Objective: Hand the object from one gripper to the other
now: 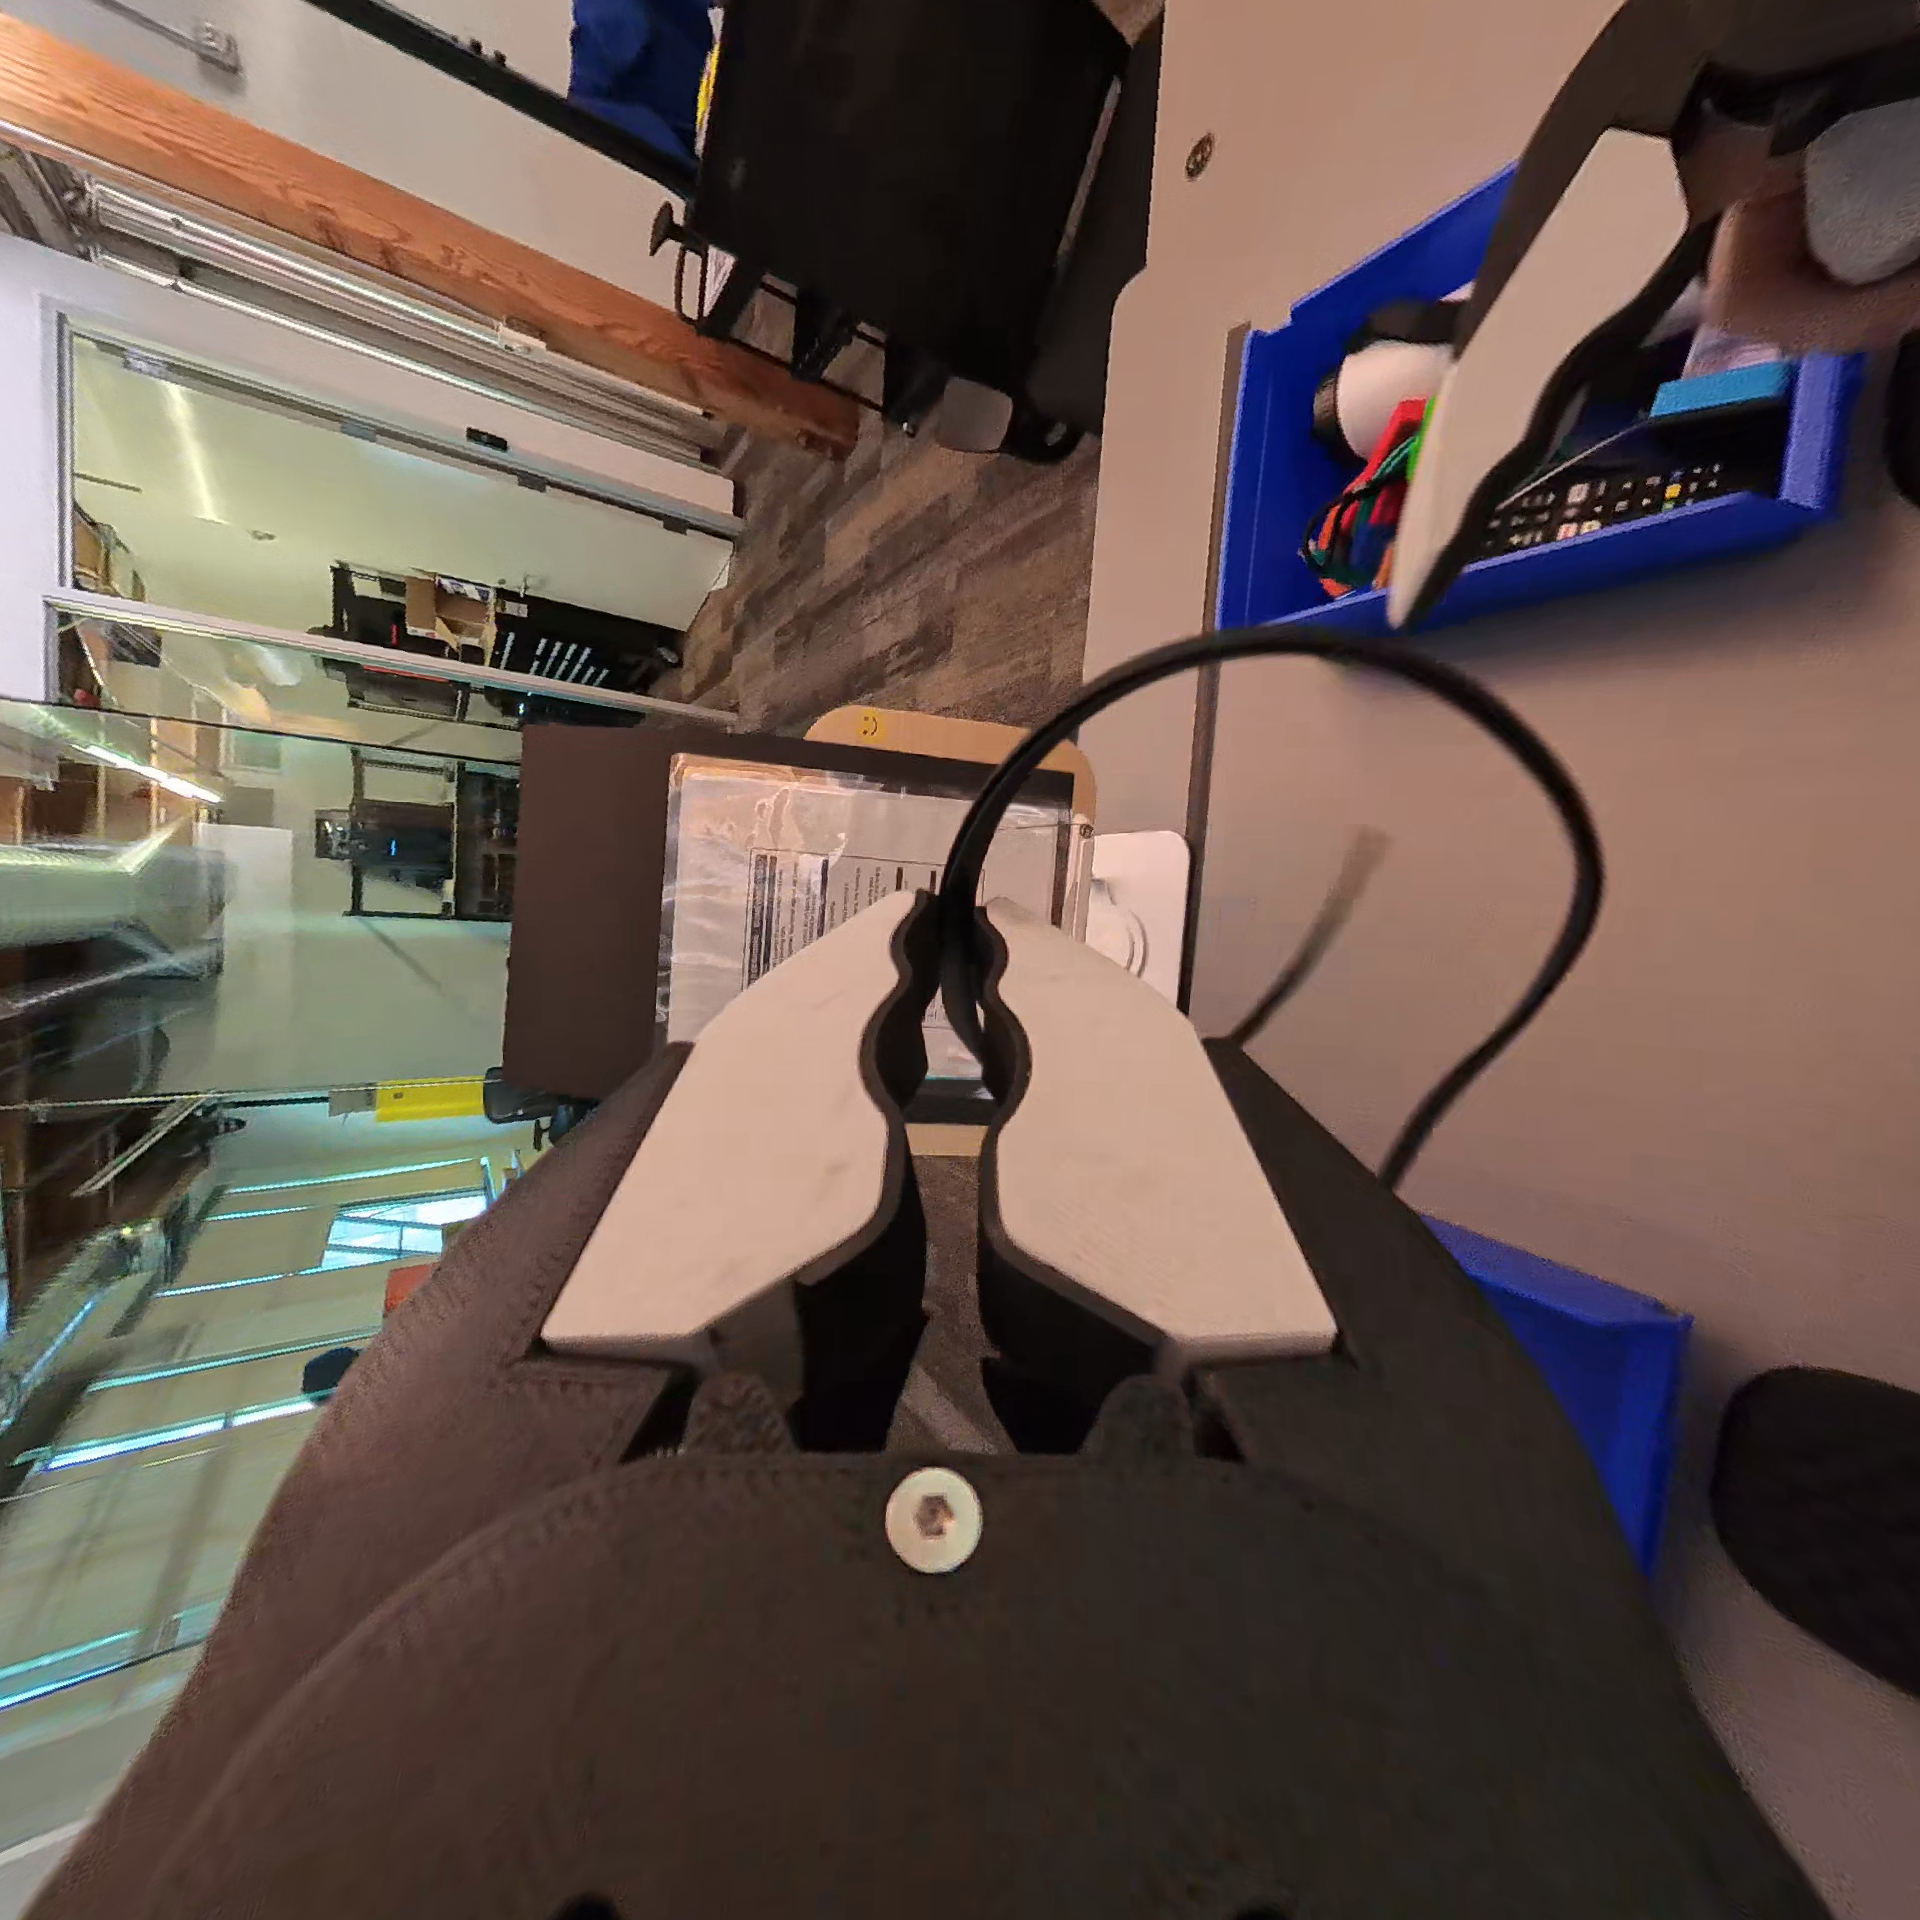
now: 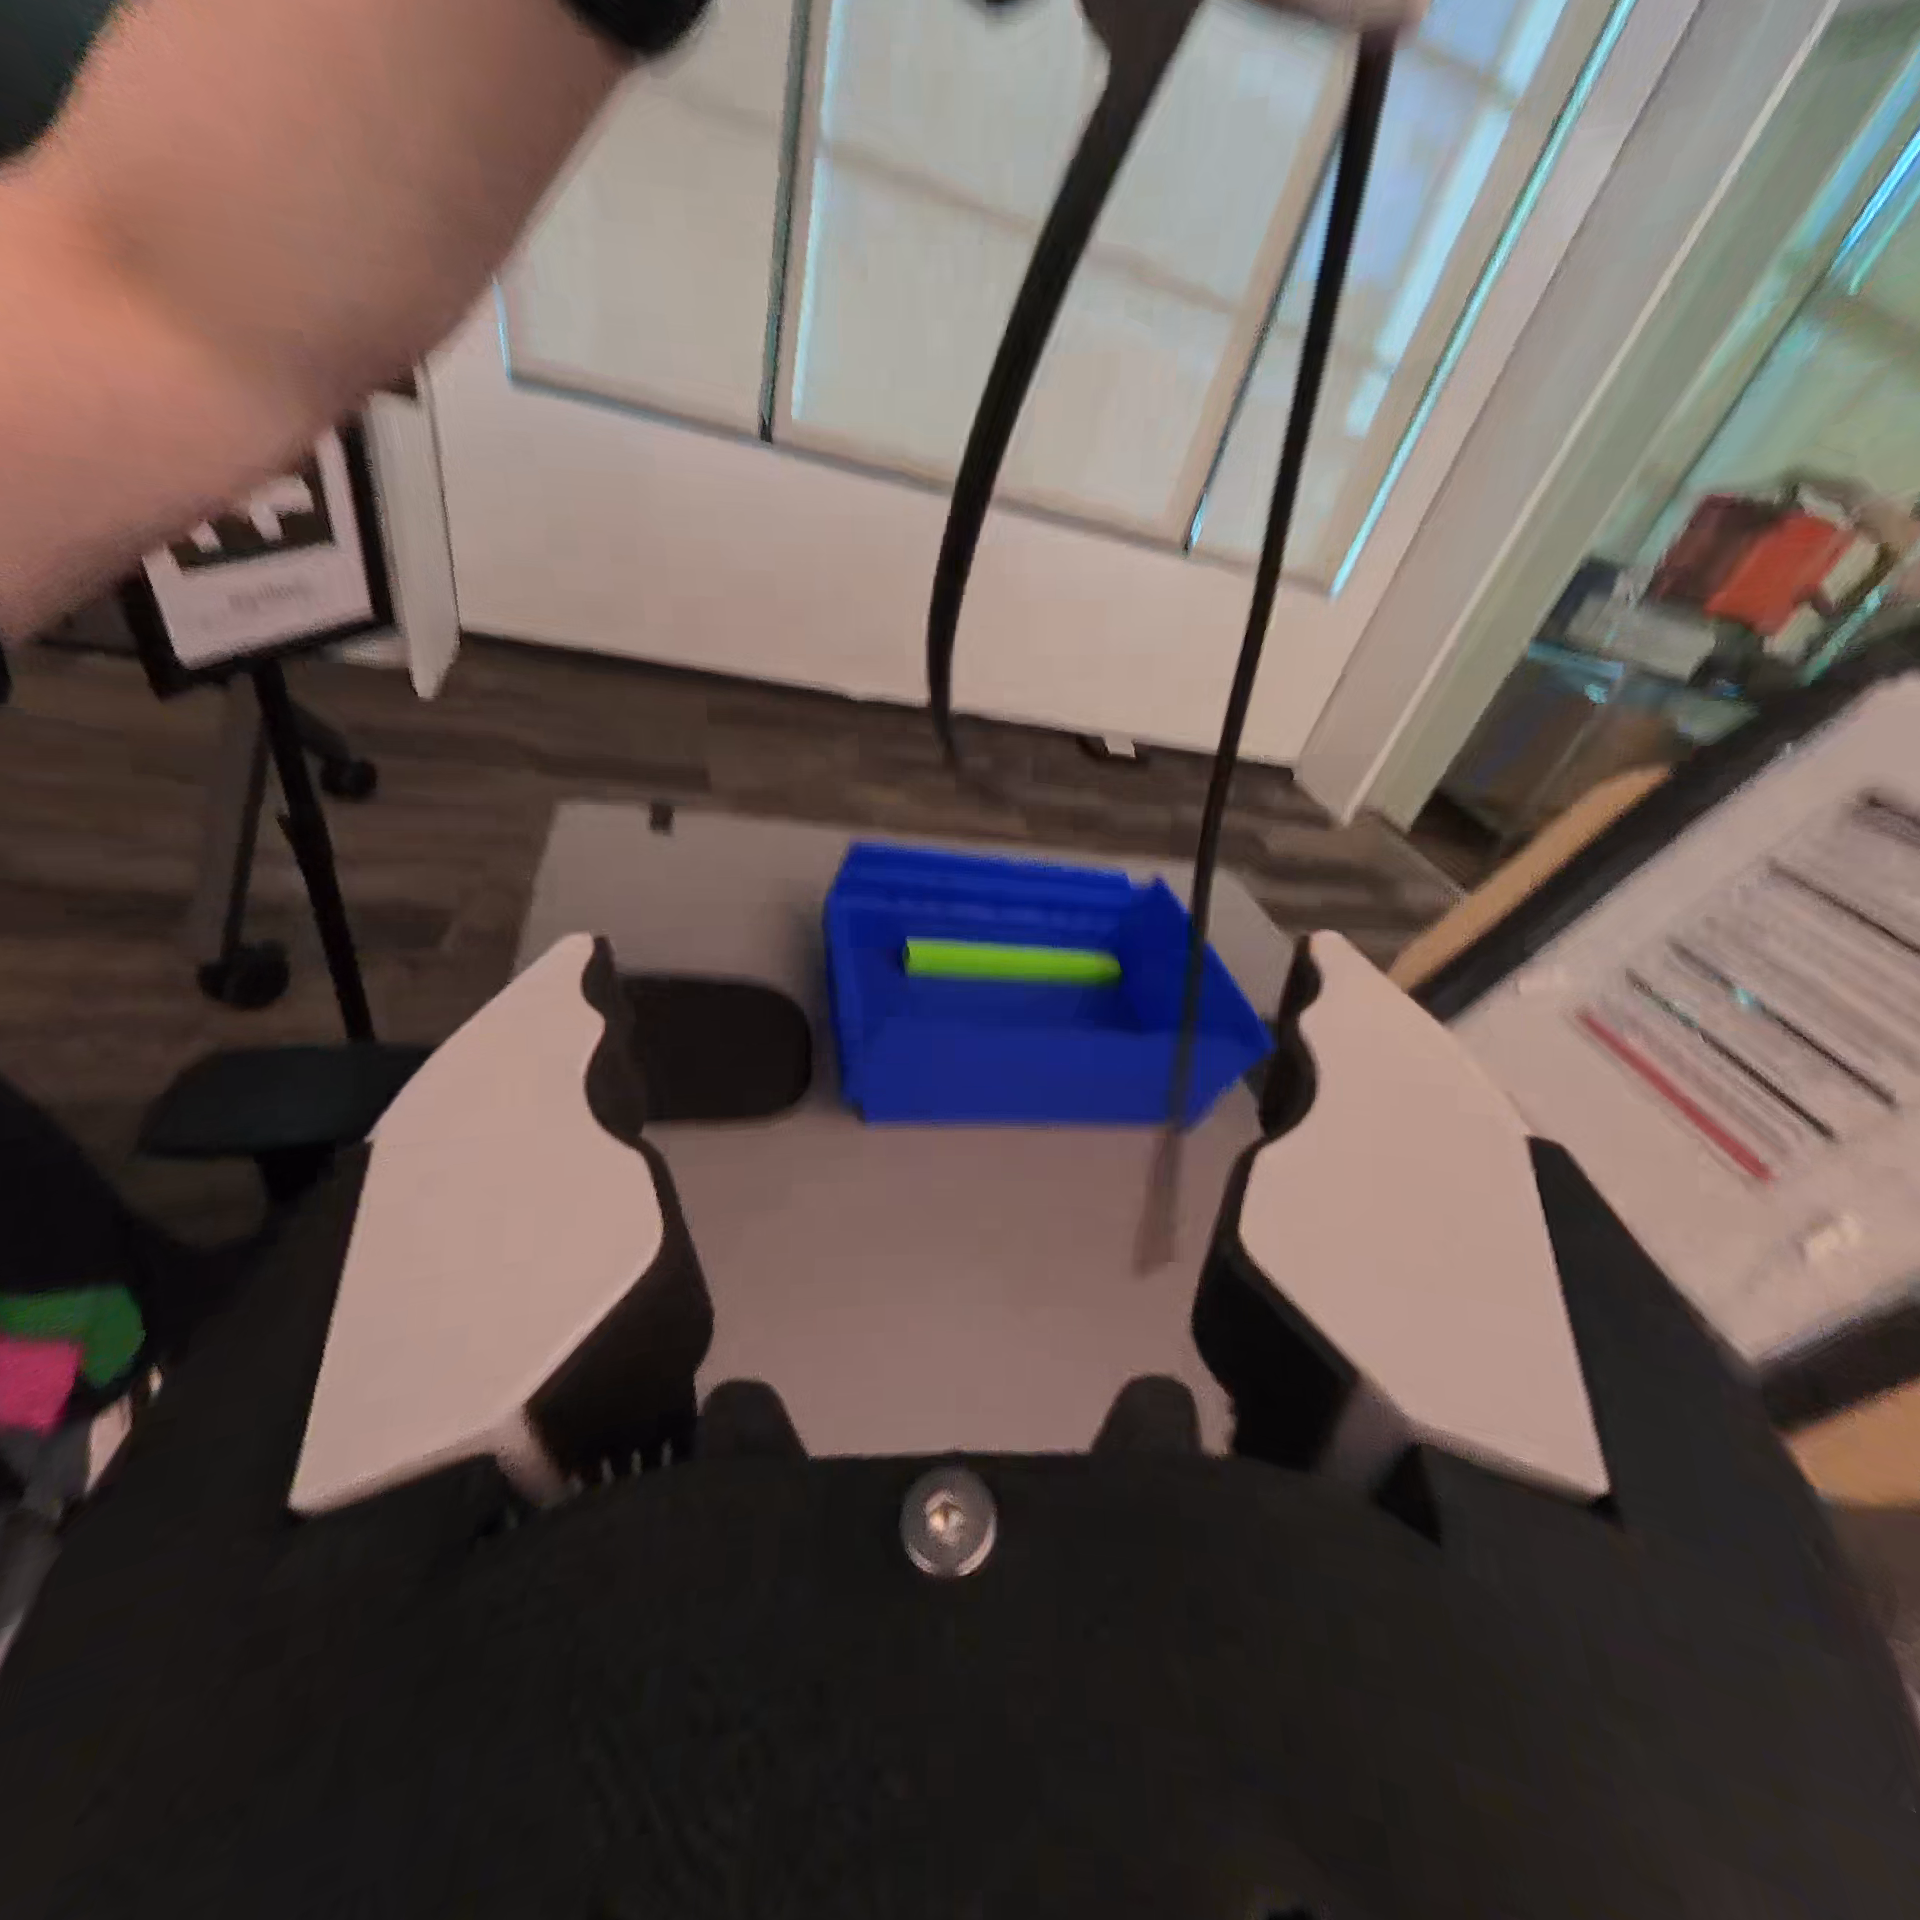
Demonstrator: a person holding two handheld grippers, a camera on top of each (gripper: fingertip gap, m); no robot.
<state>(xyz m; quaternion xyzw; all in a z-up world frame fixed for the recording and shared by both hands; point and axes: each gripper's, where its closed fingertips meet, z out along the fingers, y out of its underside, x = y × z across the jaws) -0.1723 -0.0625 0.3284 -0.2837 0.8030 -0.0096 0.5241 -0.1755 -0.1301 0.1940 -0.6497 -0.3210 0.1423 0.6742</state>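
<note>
My left gripper (image 1: 951, 914) is shut on a thin black cable (image 1: 1455, 696) at its fingertips. The cable loops out from the tips, arcs over and trails down over the grey table (image 1: 1714, 935). One finger of the right gripper (image 1: 1455, 447) shows beyond the loop in this view. In the right wrist view my right gripper (image 2: 956, 956) is open and empty. The cable (image 2: 1262, 582) hangs from above in two strands. One strand drops between my open fingers, close to the right finger (image 2: 1382, 1143); its blurred end hangs free.
A blue bin (image 2: 1039, 1070) holding a green cylinder (image 2: 1013, 961) stands on the table beside a black pad (image 2: 717, 1049). A second blue bin (image 1: 1262, 468) holds several mixed items. A person's arm (image 2: 208, 312) is at the upper left. A sign on a stand (image 2: 260, 582) is on the floor.
</note>
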